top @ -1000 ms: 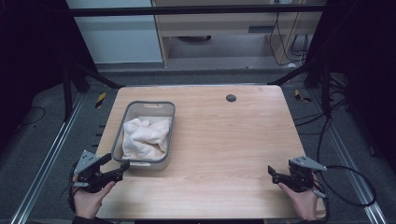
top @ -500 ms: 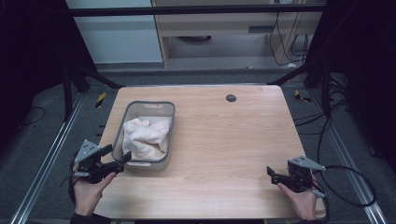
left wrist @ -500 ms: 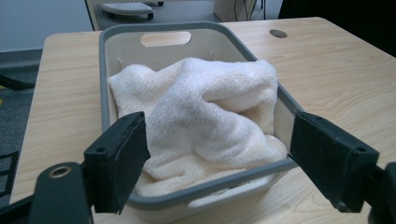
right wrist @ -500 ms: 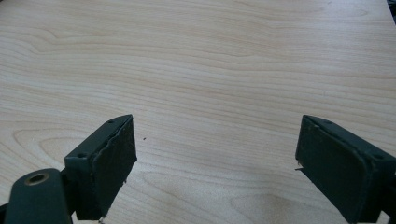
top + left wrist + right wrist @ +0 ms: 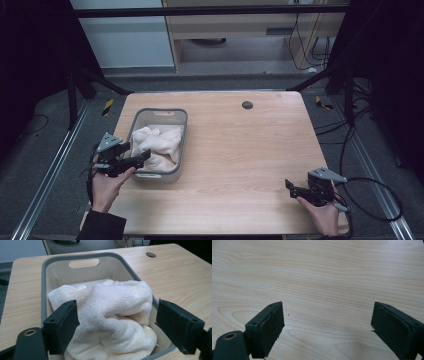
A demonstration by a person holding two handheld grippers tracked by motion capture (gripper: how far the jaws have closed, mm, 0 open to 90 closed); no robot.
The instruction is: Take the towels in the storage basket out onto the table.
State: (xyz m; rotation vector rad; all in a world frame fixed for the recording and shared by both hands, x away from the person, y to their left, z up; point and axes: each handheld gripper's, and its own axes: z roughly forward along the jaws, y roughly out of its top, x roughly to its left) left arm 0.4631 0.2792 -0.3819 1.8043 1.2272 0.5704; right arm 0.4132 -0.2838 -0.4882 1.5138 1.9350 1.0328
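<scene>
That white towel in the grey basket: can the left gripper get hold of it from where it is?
Probably yes. The left gripper sits at the basket's near rim, jaws wide and just been opening, with the towel heaped between them. Nothing covers the towel or blocks the way.

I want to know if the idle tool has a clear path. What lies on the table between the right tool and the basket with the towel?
Only bare wood: in the high view nothing lies between the right tool and the basket holding the towel.

We wear a dark sleeve (image 5: pixel 102 225), our grippers black with flat padded jaws, grey three-cornered plates (image 5: pixel 108 141), brass eyelets (image 5: pixel 30 332), trailing black cables (image 5: pixel 372 200).
</scene>
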